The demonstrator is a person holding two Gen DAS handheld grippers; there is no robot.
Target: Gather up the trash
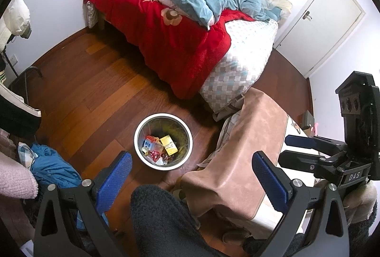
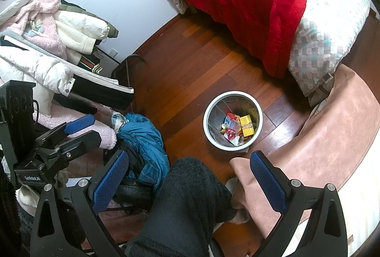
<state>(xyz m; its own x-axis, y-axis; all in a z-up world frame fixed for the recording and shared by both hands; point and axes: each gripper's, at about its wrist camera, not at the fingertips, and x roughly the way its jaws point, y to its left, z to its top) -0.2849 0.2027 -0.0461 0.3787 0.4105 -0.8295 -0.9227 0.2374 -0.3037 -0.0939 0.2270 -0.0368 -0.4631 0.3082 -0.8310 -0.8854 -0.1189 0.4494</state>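
A round white-rimmed trash bin (image 1: 140, 146) stands on the wooden floor, also in the right wrist view (image 2: 206, 131). It holds trash: a yellow box (image 1: 169, 144) (image 2: 247, 125), a red and white packet (image 1: 152, 141) (image 2: 231, 120) and wrappers. My left gripper (image 1: 192, 176) is open and empty, held high above the floor, the bin just beyond its left finger. My right gripper (image 2: 190, 177) is open and empty, at similar height. Each gripper shows in the other's view: the right one (image 1: 296, 147) at the right edge, the left one (image 2: 85, 128) at the left.
A bed (image 1: 180, 43) with red blanket and blue duvet lies beyond the bin. A pink-covered table (image 1: 249, 147) is at right. A blue jacket (image 2: 142, 140) and piled clothes (image 2: 47, 43) are at left. The person's dark-clad leg (image 2: 185, 204) is below. A white door (image 1: 320, 26) is at far right.
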